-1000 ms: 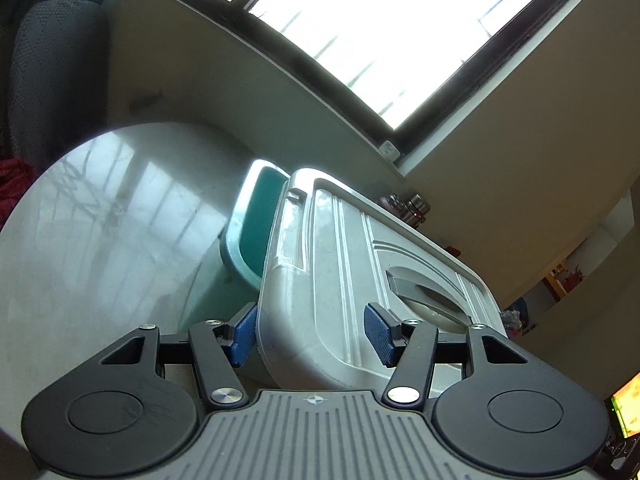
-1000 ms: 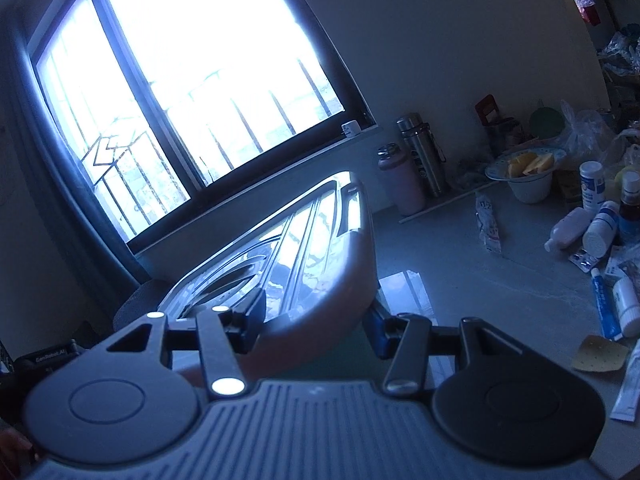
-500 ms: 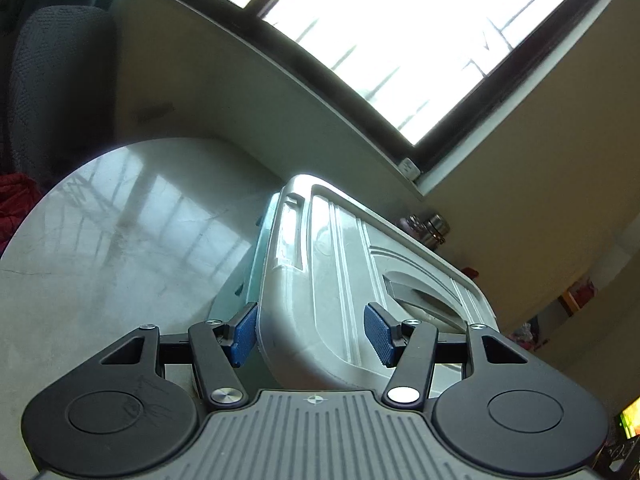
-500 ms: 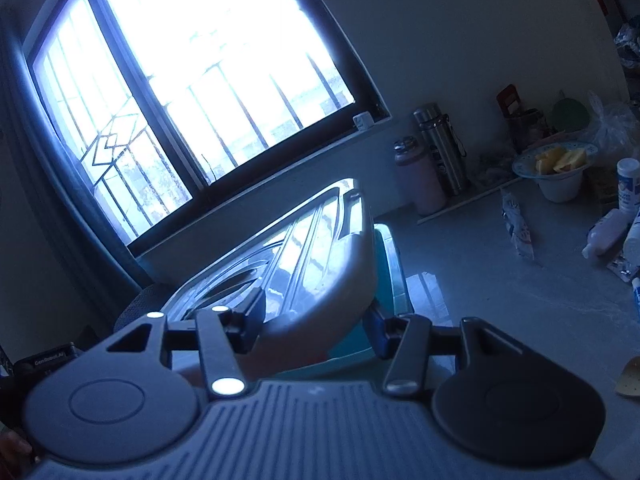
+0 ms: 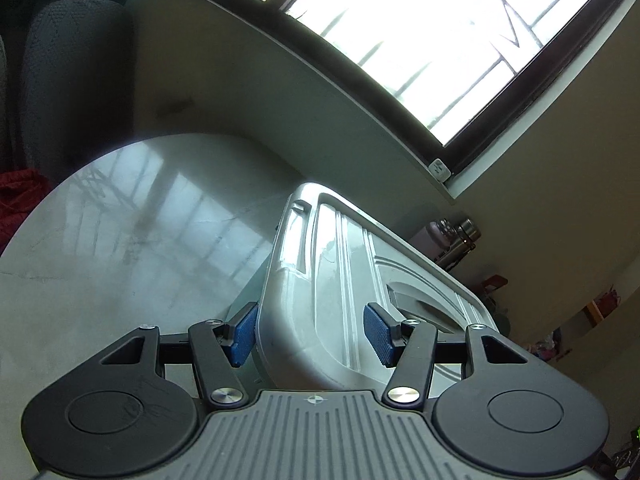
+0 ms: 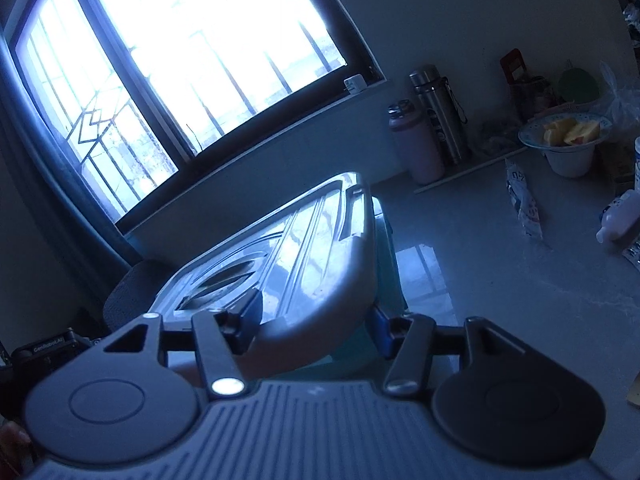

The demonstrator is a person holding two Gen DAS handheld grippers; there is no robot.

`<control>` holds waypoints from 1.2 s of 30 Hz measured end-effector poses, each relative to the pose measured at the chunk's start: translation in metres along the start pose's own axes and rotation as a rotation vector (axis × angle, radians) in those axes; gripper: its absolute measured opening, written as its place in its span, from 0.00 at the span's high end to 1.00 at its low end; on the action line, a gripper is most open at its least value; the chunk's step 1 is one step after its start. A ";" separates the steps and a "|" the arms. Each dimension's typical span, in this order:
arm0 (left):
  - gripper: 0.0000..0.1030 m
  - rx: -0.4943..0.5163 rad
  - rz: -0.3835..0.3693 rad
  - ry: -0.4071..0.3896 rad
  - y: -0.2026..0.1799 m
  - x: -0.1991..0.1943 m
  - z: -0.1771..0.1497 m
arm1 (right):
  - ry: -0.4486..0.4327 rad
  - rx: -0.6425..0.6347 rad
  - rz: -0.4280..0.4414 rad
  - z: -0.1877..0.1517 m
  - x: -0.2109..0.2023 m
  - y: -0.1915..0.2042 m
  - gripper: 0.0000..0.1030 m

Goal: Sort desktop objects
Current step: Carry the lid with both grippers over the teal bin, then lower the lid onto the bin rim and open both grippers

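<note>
Over the teal bin (image 6: 386, 248), both grippers, left (image 5: 310, 338) and right (image 6: 316, 326), clamp opposite ends of the grey lid (image 5: 340, 280), its long axis spanning between them, slightly tilted.

lid (image 5: 320, 280): glossy ribbed plastic | table (image 5: 120, 248): polished stone | flask (image 6: 440, 112): brushed metal

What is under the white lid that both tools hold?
Under the white lid a teal box shows, only its rim and one wall in the right wrist view. The lid covers the opening, so whatever is inside cannot be seen.
</note>
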State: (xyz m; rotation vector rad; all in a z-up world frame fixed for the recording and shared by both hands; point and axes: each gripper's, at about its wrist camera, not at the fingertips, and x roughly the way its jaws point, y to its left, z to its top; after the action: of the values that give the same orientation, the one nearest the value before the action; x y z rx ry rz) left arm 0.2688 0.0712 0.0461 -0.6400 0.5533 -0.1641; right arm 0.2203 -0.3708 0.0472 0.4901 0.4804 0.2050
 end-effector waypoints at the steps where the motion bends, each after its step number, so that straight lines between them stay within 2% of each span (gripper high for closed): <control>1: 0.45 -0.001 0.003 -0.001 0.001 0.000 0.001 | 0.004 0.002 0.002 0.000 0.001 0.000 0.45; 5: 0.42 -0.007 0.019 -0.019 0.003 -0.003 0.004 | 0.038 0.010 -0.006 0.000 0.006 0.000 0.41; 7: 0.41 0.016 0.041 -0.033 0.000 -0.007 0.009 | 0.060 -0.022 -0.041 -0.001 0.009 0.003 0.35; 8: 0.36 0.027 0.051 -0.041 -0.001 -0.009 0.011 | 0.059 -0.034 -0.052 -0.001 0.009 0.004 0.30; 11: 0.31 0.056 0.065 -0.057 -0.003 -0.014 0.017 | 0.044 -0.035 -0.081 0.001 0.006 0.006 0.19; 16: 0.31 0.062 0.079 -0.059 -0.003 -0.017 0.022 | 0.020 -0.075 -0.102 0.006 0.003 0.012 0.17; 19: 0.30 0.099 0.098 -0.047 -0.010 -0.017 0.025 | 0.015 -0.099 -0.121 0.009 0.002 0.014 0.17; 23: 0.19 0.226 0.213 0.024 -0.031 -0.015 0.033 | 0.051 -0.162 -0.153 0.018 0.004 0.020 0.12; 26: 0.16 0.343 0.302 0.107 -0.049 -0.011 0.039 | 0.112 -0.223 -0.176 0.030 0.007 0.026 0.11; 36: 0.16 0.491 0.423 0.269 -0.073 0.004 0.051 | 0.279 -0.304 -0.286 0.053 0.023 0.042 0.07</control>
State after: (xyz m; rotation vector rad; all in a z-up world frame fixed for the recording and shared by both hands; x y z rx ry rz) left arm 0.3008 0.0384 0.1229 -0.0141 0.8594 0.0166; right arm 0.2633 -0.3487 0.1004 0.0912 0.7709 0.0682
